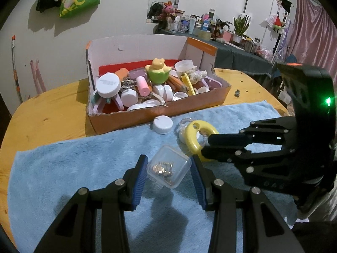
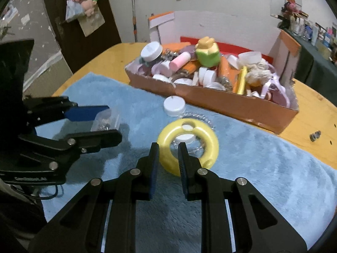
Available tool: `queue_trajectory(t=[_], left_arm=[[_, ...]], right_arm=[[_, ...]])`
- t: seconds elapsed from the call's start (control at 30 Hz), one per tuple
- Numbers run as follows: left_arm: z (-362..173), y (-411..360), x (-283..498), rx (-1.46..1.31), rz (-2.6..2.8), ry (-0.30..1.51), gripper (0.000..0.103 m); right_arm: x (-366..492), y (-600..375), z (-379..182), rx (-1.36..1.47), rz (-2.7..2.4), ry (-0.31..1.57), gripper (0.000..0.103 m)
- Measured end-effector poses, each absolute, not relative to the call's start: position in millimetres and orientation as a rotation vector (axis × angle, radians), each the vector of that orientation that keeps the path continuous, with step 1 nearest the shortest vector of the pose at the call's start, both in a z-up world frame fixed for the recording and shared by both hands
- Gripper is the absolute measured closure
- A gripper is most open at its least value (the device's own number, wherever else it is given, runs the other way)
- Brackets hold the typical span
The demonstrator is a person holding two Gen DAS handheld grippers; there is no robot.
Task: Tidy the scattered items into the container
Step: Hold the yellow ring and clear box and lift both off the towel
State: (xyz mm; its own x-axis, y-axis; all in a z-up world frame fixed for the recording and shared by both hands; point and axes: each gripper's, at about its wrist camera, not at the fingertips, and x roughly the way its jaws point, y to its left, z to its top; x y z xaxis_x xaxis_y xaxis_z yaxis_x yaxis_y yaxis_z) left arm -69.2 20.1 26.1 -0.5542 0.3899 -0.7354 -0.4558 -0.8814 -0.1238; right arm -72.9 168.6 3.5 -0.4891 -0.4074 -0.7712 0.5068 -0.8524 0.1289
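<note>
**Two items gripped, transfer to the box not yet made**

A small clear plastic case point(image 1: 168, 166) with metal pieces inside is pinched between the blue pads of the left gripper point(image 1: 168, 168); from the right wrist view the case point(image 2: 105, 120) is seen raised a little above the blue towel point(image 1: 73, 158). The right gripper point(image 2: 167, 160) is pressed together on the near rim of a yellow ring point(image 2: 187, 145), which lies on the towel over a clear coiled band and a small white cap. A white bottle cap point(image 1: 162, 124) rests on the towel just beside the front wall of the cardboard box point(image 1: 160, 113), which is already well filled with caps and toys.

The step in hand is judged to be the pick-up of both items. Next, each item is probably to be lifted over the front wall and released inside the box. Care is called for with the ring, as the band under it may be dragged along.
</note>
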Motion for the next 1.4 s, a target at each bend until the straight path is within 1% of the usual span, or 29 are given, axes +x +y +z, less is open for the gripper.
queue_trajectory(t=[0.37, 0.47, 0.5, 0.57, 0.6, 0.63, 0.7, 0.9, 0.97, 1.03, 1.07, 1.1, 1.13, 1.2, 1.23, 1.33, 1.4], left_arm=[[24, 10, -71, -1.113, 2.402, 0.09, 0.059], [23, 7, -71, -1.115, 2.402, 0.08, 0.059], [23, 6, -71, -1.115, 2.402, 0.077, 0.059], [23, 5, -71, -1.113, 2.401, 0.071, 0.059], [23, 4, -71, -1.113, 2.4, 0.07, 0.059], [23, 4, -72, -1.112, 2.401, 0.067, 0.059], [22, 3, -72, -1.114, 2.398, 0.063, 0.059], [21, 1, -73, -1.116, 2.397, 0.051, 0.059], [21, 0, -73, -1.117, 2.397, 0.049, 0.059], [20, -1, -73, -1.118, 2.397, 0.045, 0.059], [20, -1, -73, -1.118, 2.397, 0.043, 0.059], [20, -1, -73, -1.118, 2.398, 0.042, 0.059], [20, -1, -74, -1.118, 2.398, 0.044, 0.059], [20, -1, -74, -1.118, 2.397, 0.042, 0.059], [20, -1, -74, -1.118, 2.397, 0.043, 0.059], [20, -1, -74, -1.119, 2.397, 0.043, 0.059], [20, -1, -74, -1.119, 2.397, 0.043, 0.059]], right_arm=[[-80, 160, -8, 1.229, -2.318, 0.181, 0.084], [-81, 159, -9, 1.242, -2.321, 0.189, 0.082], [-81, 158, -10, 1.246, -2.323, 0.195, 0.077], [-81, 156, -10, 1.245, -2.331, 0.207, 0.06], [-79, 155, -9, 1.233, -2.338, 0.216, 0.041], [-79, 153, -8, 1.219, -2.344, 0.227, 0.033], [-77, 149, -7, 1.205, -2.345, 0.264, 0.033], [-82, 145, -13, 1.222, -2.334, 0.267, 0.033], [-82, 146, -12, 1.213, -2.339, 0.25, 0.039], [-83, 147, -12, 1.22, -2.344, 0.246, 0.048], [-84, 148, -12, 1.225, -2.346, 0.242, 0.05], [-84, 149, -12, 1.226, -2.347, 0.247, 0.054], [-83, 150, -12, 1.226, -2.355, 0.251, 0.06], [-84, 152, -12, 1.235, -2.36, 0.248, 0.067], [-83, 153, -12, 1.231, -2.368, 0.253, 0.073], [-83, 155, -12, 1.23, -2.379, 0.248, 0.081], [-82, 158, -11, 1.225, -2.383, 0.234, 0.082]])
